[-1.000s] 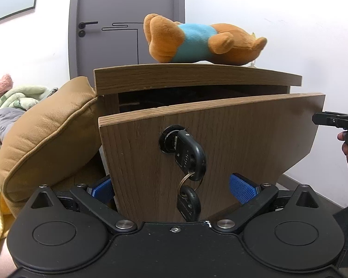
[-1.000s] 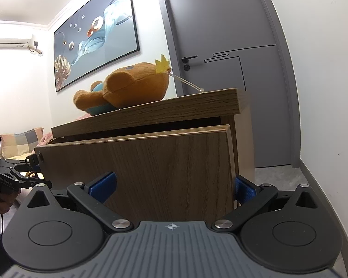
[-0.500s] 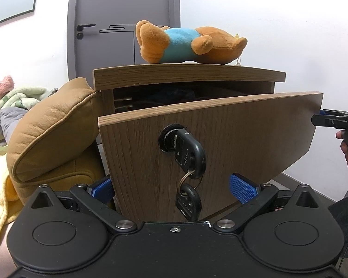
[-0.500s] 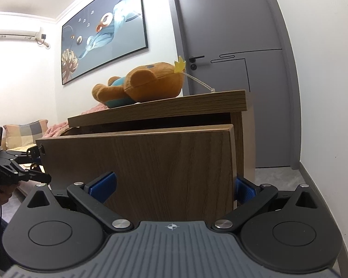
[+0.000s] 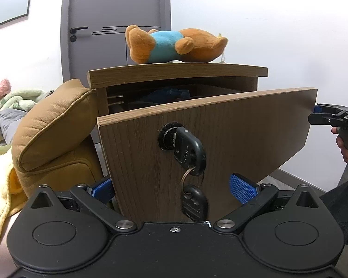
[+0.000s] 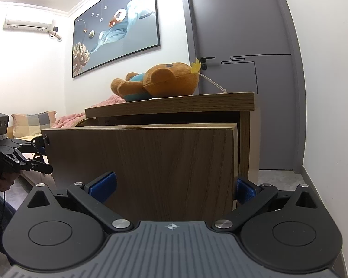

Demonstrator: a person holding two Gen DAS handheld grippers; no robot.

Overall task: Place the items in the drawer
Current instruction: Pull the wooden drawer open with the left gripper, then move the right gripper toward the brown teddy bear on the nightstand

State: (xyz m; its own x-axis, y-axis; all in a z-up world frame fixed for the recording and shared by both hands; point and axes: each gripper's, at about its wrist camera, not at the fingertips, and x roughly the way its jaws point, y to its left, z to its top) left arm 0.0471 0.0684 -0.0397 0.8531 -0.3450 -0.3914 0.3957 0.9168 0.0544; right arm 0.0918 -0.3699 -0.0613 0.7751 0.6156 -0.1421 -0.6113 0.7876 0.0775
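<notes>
Drawer front (image 5: 220,139) pulled out from cabinet (image 5: 178,74), narrow dark slot open above its top edge under the cabinet top. Slot partly filled by dark blue stuff (image 5: 167,93) inside. Plush bear (image 5: 174,44) takes up the cabinet top. Brown cushion (image 5: 53,127) presses against cabinet's left side. Keys (image 5: 190,159) hang from the lock on the front. Wall near on the right, floor strip between
</notes>
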